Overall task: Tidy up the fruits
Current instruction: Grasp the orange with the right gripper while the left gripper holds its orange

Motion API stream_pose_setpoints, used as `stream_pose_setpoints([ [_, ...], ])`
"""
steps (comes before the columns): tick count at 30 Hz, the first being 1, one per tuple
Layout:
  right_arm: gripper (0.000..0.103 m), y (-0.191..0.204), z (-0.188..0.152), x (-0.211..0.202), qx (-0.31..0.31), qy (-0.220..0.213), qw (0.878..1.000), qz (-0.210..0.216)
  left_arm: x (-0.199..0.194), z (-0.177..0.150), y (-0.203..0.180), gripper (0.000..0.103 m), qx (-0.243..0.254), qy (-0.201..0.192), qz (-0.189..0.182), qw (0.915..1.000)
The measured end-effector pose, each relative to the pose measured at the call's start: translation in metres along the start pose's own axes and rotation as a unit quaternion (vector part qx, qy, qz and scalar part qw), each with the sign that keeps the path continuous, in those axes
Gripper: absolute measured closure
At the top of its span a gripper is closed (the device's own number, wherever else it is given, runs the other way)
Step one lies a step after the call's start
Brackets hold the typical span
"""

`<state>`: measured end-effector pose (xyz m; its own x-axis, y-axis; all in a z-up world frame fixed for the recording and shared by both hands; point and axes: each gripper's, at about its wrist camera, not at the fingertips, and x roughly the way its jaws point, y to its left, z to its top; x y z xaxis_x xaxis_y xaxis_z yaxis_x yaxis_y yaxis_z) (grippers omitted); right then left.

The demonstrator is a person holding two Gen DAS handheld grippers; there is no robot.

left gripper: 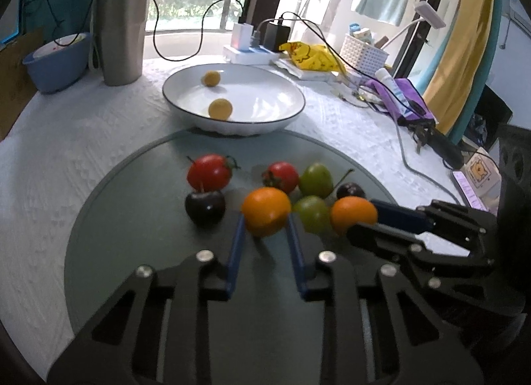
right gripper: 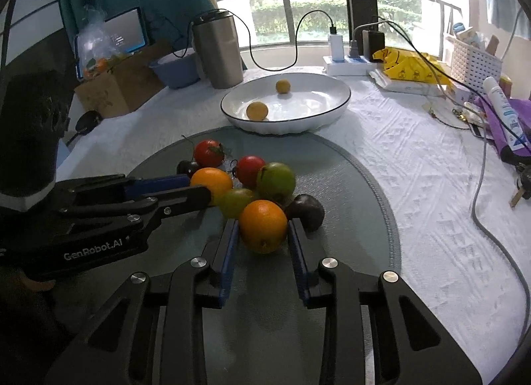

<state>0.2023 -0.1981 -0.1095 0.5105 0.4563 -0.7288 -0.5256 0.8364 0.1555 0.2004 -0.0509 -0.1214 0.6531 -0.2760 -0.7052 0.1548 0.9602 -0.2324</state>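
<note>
The left claw [left gripper: 266, 229] was closed on an orange [left gripper: 266, 211], its blue pads touching the fruit on both sides. The right claw [right gripper: 263, 230] likewise pinched a second orange [right gripper: 263, 226] between its pads. Both oranges sat within a cluster on the round grey mat [left gripper: 132, 219], among two red tomatoes [left gripper: 209, 172], two green fruits [left gripper: 316, 179] and two dark cherries [left gripper: 204, 207]. Beyond the mat, touching its far edge, stood a white dish [left gripper: 282, 92] holding two small yellow fruits [left gripper: 220, 109], well apart from each other. A steel tumbler [left gripper: 120, 36] stood behind on the white-clothed tabletop [left gripper: 59, 139].
</note>
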Motion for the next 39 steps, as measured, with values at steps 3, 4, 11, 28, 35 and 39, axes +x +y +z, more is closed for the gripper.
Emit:
stream_pose_setpoints([
  [3, 0.071, -0.001, 0.001, -0.004, 0.001, -0.003, 1.000, -0.004, -0.001, 0.000, -0.001, 0.081, 0.001, -0.002, 0.005, 1.0000],
  [4, 0.071, -0.001, 0.001, -0.005, 0.000, -0.004, 1.000, -0.005, -0.003, 0.000, -0.002, 0.081, 0.004, -0.004, 0.008, 1.0000],
  [11, 0.071, -0.004, 0.004, -0.009, 0.004, -0.008, 1.000, -0.007, -0.007, 0.010, -0.011, 0.073, 0.041, -0.018, 0.024, 0.9987],
  [28, 0.070, 0.002, -0.002, 0.002, 0.016, 0.017, 1.000, 0.015, 0.008, 0.014, -0.013, 0.058, 0.108, -0.011, 0.038, 0.9933],
  [35, 0.070, 0.003, -0.007, 0.005, 0.011, 0.022, 1.000, 0.015, 0.009, 0.014, -0.018, 0.073, 0.129, -0.014, 0.043, 0.9906],
  [39, 0.070, 0.001, -0.006, 0.001, 0.013, 0.014, 1.000, 0.011, 0.008, 0.018, -0.013, 0.077, 0.118, -0.010, 0.033, 0.9924],
])
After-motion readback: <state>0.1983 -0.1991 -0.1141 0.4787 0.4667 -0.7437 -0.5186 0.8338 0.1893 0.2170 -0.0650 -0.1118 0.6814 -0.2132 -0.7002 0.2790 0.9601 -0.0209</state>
